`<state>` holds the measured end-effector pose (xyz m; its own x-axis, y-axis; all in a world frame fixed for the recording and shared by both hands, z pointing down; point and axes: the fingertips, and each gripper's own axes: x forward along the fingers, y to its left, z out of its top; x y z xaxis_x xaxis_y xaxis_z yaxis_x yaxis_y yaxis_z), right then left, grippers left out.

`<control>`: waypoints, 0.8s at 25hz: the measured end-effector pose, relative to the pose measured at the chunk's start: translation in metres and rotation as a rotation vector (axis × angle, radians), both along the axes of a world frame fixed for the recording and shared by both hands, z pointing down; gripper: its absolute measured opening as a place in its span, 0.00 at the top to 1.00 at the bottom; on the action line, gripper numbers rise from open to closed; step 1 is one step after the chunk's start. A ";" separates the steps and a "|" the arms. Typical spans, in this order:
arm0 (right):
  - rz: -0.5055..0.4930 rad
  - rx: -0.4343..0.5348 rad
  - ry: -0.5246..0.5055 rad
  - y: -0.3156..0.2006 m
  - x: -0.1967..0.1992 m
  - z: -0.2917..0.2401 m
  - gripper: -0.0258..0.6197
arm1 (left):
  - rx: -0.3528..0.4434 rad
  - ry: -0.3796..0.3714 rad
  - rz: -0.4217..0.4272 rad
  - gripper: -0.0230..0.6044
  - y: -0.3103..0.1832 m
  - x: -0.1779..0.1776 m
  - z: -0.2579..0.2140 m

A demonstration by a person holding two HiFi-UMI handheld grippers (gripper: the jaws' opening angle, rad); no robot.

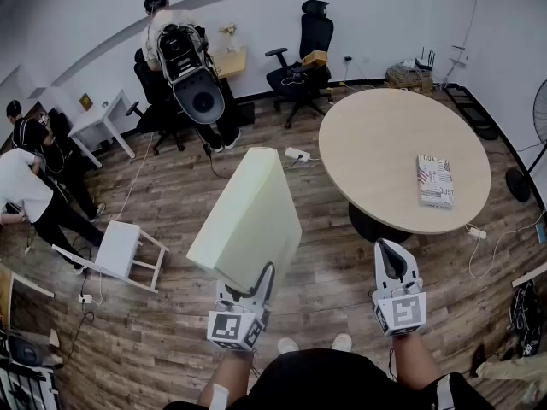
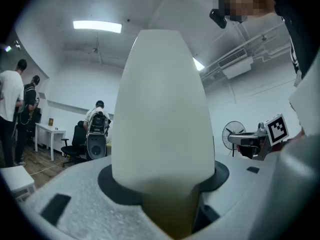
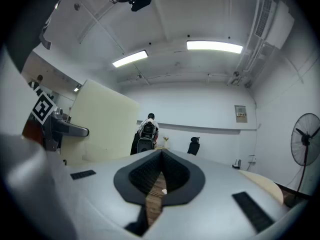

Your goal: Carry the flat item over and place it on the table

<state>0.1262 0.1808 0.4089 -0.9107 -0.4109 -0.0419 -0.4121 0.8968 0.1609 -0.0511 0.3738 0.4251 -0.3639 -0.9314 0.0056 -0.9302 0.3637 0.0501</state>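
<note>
Biggest thing in play is the round table (image 1: 402, 161), sitting at about one o'clock from the person, well apart from the load, its wooden top bare apart from a patterned book (image 1: 435, 180) toward its three o'clock side. Next in size is the slab (image 1: 252, 216), a pale, thick, flat panel held up in the air over the wooden floor (image 1: 325, 297). It tilts away toward twelve o'clock from the hand and is nowhere near the table yet. By the look of it, it's foam or something like it: I'd call it light for its size and stiff enough to stand out from a grip at one end. It probably has a soft skin that dents under hard pinching, and plenty of length to lever and swing against a single hold. The sensible hold is the near short edge, with a second hold along the same edge for steadiness. Down to the left gripper (image 1: 261, 278): its jaws stand roughly half spread and are clamped on the slab's near edge, the panel rising straight up between the pads in the left gripper view. Smallest story, the right gripper (image 1: 389, 254), at about three o'clock of the left one: jaws pressed together, nothing between them, touching nothing, free to come across and help.
</note>
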 end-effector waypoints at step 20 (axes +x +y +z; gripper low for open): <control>0.006 -0.010 -0.021 -0.066 0.052 0.007 0.96 | 0.003 0.035 -0.018 0.53 -0.053 0.040 0.008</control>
